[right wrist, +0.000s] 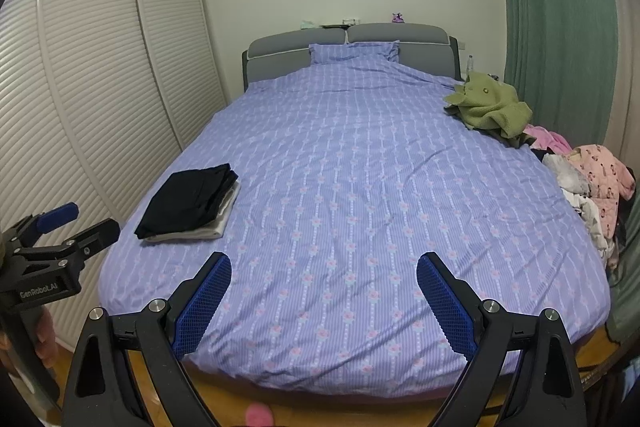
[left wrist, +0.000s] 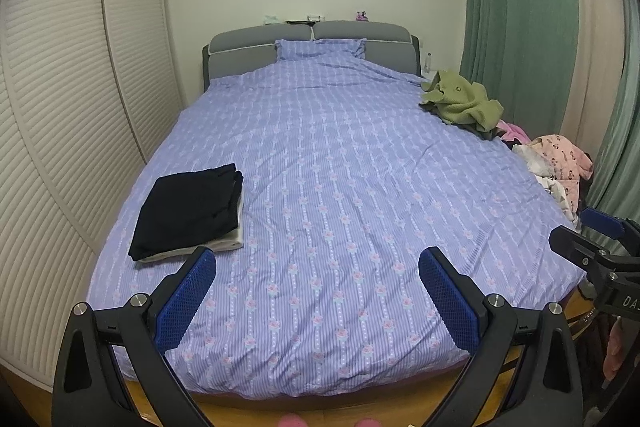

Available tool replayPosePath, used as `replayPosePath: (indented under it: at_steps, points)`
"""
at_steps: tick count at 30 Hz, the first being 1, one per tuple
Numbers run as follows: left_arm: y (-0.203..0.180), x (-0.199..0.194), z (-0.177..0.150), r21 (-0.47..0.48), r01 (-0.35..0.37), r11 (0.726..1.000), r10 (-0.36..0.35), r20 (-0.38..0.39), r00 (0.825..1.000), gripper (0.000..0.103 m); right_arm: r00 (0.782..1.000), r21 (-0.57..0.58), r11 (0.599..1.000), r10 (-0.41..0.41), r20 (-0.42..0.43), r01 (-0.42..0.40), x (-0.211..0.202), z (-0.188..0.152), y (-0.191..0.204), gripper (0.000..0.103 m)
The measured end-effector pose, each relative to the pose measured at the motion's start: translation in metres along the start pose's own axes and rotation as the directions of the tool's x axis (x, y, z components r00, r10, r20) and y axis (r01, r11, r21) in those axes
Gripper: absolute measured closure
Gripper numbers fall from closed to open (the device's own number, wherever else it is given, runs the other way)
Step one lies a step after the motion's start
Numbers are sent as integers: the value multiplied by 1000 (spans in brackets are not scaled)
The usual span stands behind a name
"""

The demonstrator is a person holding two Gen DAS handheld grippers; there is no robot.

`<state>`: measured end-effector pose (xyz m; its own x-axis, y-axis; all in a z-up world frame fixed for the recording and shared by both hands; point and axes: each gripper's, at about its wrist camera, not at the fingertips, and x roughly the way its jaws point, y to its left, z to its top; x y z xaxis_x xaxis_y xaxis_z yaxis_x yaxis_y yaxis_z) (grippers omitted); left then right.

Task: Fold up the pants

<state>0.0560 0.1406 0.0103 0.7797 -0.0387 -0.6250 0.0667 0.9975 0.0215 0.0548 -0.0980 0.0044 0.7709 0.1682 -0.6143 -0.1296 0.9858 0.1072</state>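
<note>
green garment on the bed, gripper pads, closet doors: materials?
Green garment: looks like thick, nubbly fleece or knit, matte; a bumpy texture and one button show. Left gripper and right gripper pads: blue, likely rubber or soft plastic, with a fine diamond grip pattern. Closet doors: white horizontal slats, matte; painted wood or laminate, cannot tell which.

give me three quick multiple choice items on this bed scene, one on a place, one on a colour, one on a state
1. Where does the folded stack lie on the bed?
A. its left side
B. on the pillow
C. its right edge

2. What colour is the stack's top garment?
A. pink
B. black
C. green

3. How do the left gripper and right gripper stand?
A. both shut
B. both open, empty
C. one holding cloth

Answers: 1 A, it sits near the bed's left edge. 2 B, black lies over a pale piece. 3 B, fingers spread, nothing between.
</note>
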Motion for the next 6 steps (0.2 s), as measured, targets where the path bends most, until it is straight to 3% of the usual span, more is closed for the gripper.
replayPosePath:
  at_steps: [6]
  points:
    - [-1,0,0,0,-4,1000,4,-1,1000,0,1000,0,1000,1,-1,-1,-1,0,-1,8]
